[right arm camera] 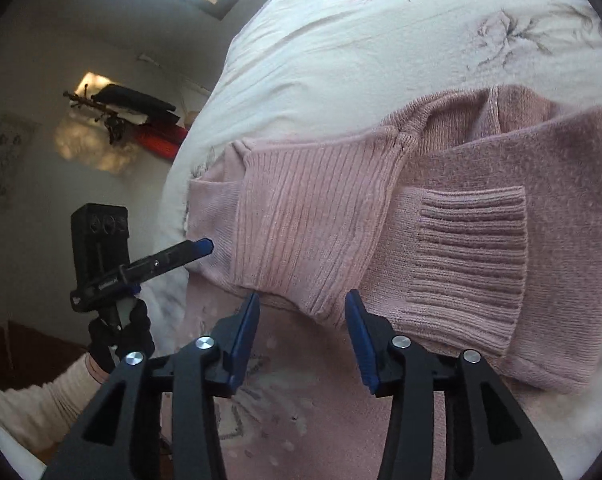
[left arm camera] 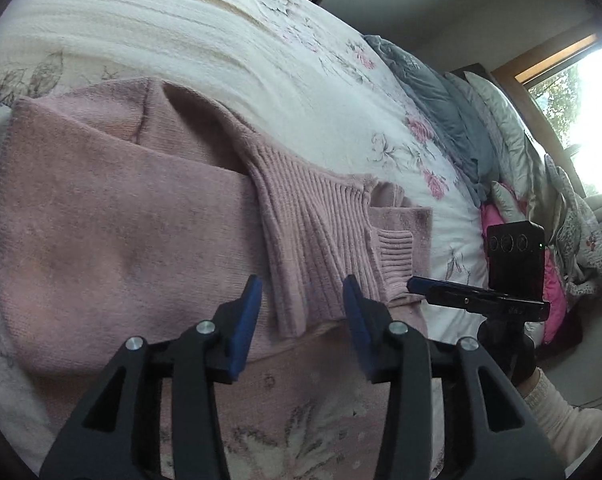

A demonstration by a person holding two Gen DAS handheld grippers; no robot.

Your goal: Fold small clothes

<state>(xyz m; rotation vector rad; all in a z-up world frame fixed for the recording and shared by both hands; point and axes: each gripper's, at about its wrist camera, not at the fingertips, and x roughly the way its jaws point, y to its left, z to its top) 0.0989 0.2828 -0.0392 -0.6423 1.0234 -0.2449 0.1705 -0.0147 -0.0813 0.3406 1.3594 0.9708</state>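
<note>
A dusty-pink knit sweater (left arm camera: 113, 220) lies folded on a white floral bedspread (left arm camera: 221, 40), its sleeves laid across the body. My left gripper (left arm camera: 303, 284) is open above the near edge of a wide ribbed band (left arm camera: 313, 232), a corner of which shows between the fingers. A small ribbed cuff (left arm camera: 393, 252) lies to the right. Side-on, the right gripper (left arm camera: 419, 283) reaches the sweater's right edge. In the right wrist view, my right gripper (right arm camera: 303, 298) is open at the near edge of the sweater (right arm camera: 561, 184), beside the cuff (right arm camera: 469, 264). The left gripper (right arm camera: 203, 246) touches the far left edge.
Grey, silver and pink pillows (left arm camera: 481, 132) pile at the bed's head, below a bright window (left arm camera: 581, 112). A pink dotted cloth with a flower print (right arm camera: 301, 412) lies under the sweater's near edge. A cream sleeve (right arm camera: 33, 396) holds the left gripper. A wall rack (right arm camera: 133, 108) hangs beyond the bed.
</note>
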